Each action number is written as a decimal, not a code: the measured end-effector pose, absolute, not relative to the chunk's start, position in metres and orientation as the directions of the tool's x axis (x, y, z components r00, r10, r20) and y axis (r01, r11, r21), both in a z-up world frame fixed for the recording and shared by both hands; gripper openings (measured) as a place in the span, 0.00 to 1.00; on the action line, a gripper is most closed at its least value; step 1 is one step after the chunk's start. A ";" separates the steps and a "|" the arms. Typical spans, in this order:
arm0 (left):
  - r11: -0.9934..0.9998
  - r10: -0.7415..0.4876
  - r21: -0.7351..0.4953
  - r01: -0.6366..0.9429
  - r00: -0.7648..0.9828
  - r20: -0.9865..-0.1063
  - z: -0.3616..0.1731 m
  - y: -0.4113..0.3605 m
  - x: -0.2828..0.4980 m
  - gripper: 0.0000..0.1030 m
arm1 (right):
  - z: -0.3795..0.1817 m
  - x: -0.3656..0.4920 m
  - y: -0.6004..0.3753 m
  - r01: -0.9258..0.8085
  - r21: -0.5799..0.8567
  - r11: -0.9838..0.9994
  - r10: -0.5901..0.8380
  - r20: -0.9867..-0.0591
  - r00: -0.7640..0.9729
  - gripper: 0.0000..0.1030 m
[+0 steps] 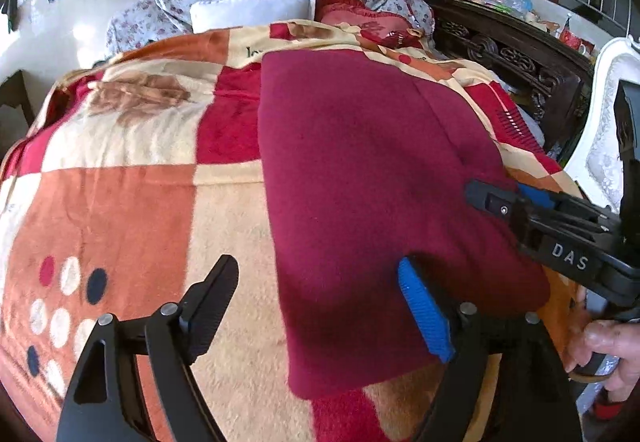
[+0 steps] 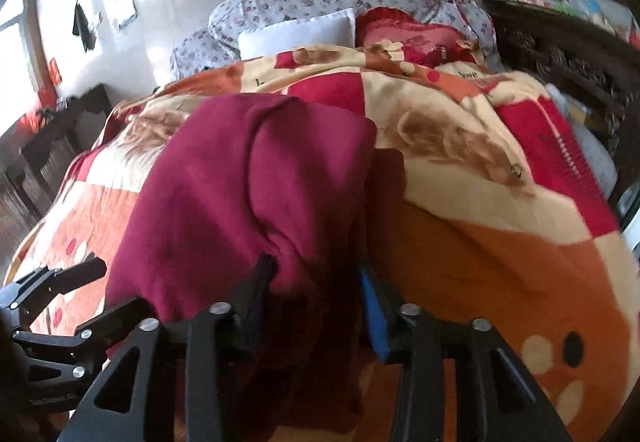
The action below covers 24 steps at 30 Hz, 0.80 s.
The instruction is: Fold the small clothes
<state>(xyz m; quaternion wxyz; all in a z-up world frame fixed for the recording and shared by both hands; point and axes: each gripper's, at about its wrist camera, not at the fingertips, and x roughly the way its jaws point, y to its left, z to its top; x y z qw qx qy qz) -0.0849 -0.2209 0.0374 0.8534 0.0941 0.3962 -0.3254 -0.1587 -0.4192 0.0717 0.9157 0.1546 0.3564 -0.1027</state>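
On blanket (image 1: 120,202), maroon garment (image 1: 360,182), right claw (image 2: 316,294) astride

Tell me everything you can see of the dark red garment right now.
The dark red garment is a soft, fleecy-looking cloth, plain, with one seam line running down it. It lies folded on the patchwork blanket, mostly flat. The left gripper straddles its near left edge, jaws open. A bunched fold sits between the fingers of the right gripper, which do not look clamped on it.

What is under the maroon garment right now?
The maroon garment lies on the patchwork blanket, which shows all around it. Whatever lies beneath its folded layers is covered.
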 end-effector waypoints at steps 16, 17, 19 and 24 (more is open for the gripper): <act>0.676 -0.695 -0.510 0.532 0.231 -0.681 0.005 -0.205 -0.040 0.91 | 0.039 -0.161 -0.455 0.250 0.545 0.800 0.184 -0.620 0.763 0.93; 0.672 -0.697 -0.509 0.538 0.228 -0.680 0.004 -0.208 -0.040 0.91 | 0.036 -0.158 -0.455 0.234 0.564 0.792 0.208 -0.610 0.765 0.89; 0.665 -0.690 -0.480 0.572 0.225 -0.688 0.007 -0.214 -0.042 0.87 | 0.036 -0.157 -0.457 0.224 0.586 0.779 0.221 -0.591 0.776 0.75; 0.636 -0.695 -0.440 0.634 0.223 -0.683 0.028 -0.208 -0.055 0.53 | 0.064 -0.168 -0.439 0.200 0.550 0.811 0.204 -0.587 0.784 0.53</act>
